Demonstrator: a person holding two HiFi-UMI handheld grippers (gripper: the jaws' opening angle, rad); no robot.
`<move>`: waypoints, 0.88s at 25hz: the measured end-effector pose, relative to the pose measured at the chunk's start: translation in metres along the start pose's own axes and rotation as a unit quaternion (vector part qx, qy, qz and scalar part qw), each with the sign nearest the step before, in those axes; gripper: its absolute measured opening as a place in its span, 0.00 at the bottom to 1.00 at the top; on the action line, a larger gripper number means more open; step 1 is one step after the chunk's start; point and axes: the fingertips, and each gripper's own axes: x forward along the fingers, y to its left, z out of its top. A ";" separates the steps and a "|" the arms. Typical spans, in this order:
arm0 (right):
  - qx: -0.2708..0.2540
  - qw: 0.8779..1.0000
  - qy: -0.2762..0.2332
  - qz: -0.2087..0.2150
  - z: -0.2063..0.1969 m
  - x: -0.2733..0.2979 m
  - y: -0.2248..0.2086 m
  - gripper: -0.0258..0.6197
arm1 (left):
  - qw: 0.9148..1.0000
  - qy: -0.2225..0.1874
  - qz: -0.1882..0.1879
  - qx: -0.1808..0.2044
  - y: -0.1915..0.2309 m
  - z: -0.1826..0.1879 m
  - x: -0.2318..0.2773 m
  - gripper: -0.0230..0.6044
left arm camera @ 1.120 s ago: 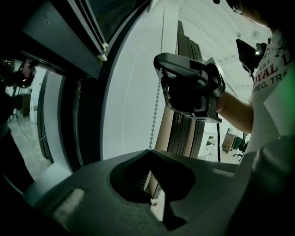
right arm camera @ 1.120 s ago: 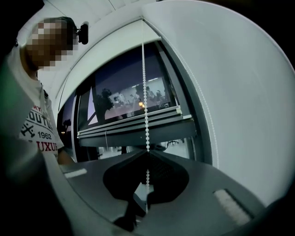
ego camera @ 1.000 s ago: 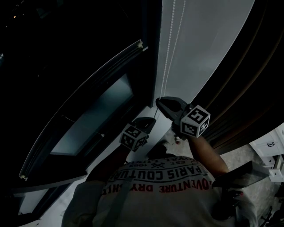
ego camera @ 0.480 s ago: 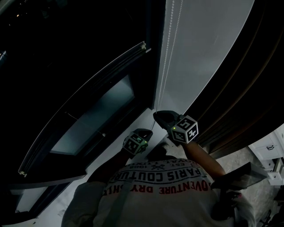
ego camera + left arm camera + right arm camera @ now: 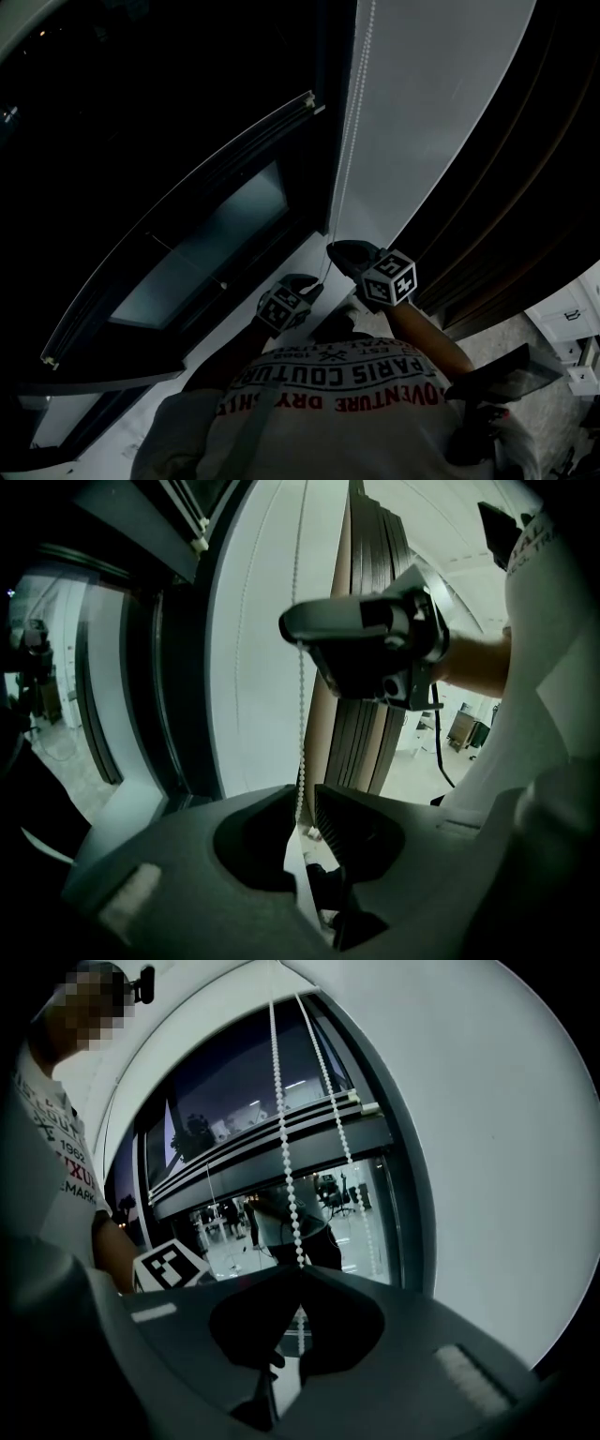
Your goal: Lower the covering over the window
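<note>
Two hand-held grippers are on one bead chain (image 5: 349,159) at the window's edge, right above left. Right hand-held gripper (image 5: 334,249) first: jaws pressed together, pinching the chain (image 5: 286,1147). Its own view shows that hand-held gripper (image 5: 298,1274) shut on the beads, which run straight down into it, while a second strand hangs free just to the side.

Now the left hand-held gripper (image 5: 307,283), lower down (almost directly under its partner). It has just been letting its jaws apart. They stand spread in its own view (image 5: 302,803), and the chain (image 5: 300,724) hangs through the gap, close to one jaw but not clamped. That same view catches the right one (image 5: 295,628) overhead, with the chain dropping from its tip.

And the blind (image 5: 234,1082): part-way down the window, with its bottom rail (image 5: 272,1147) crossing the glass around the middle and a bare pane full of reflections below. Head view has that rail (image 5: 187,214) as a pale line slanting across the dark glass, with white wall (image 5: 431,94) to the right of the chain.
</note>
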 end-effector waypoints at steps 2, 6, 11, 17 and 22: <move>0.001 1.000 0.001 -0.004 -0.001 -0.001 -0.002 0.05 | 1.000 -0.025 0.005 0.004 0.005 0.020 -0.014 0.15; -0.001 1.000 0.002 -0.009 -0.002 -0.002 -0.003 0.05 | 0.995 -0.098 0.001 -0.001 0.012 0.081 -0.051 0.17; 0.000 1.000 0.008 -0.005 -0.003 0.000 0.000 0.05 | 0.975 -0.219 -0.012 0.022 0.007 0.193 -0.101 0.17; 0.003 1.000 0.008 0.000 -0.002 0.002 0.002 0.05 | 0.955 -0.286 -0.034 0.062 0.003 0.292 -0.134 0.20; 0.001 1.000 0.011 0.003 -0.004 0.002 0.005 0.05 | 0.955 -0.287 -0.022 0.069 0.001 0.324 -0.143 0.20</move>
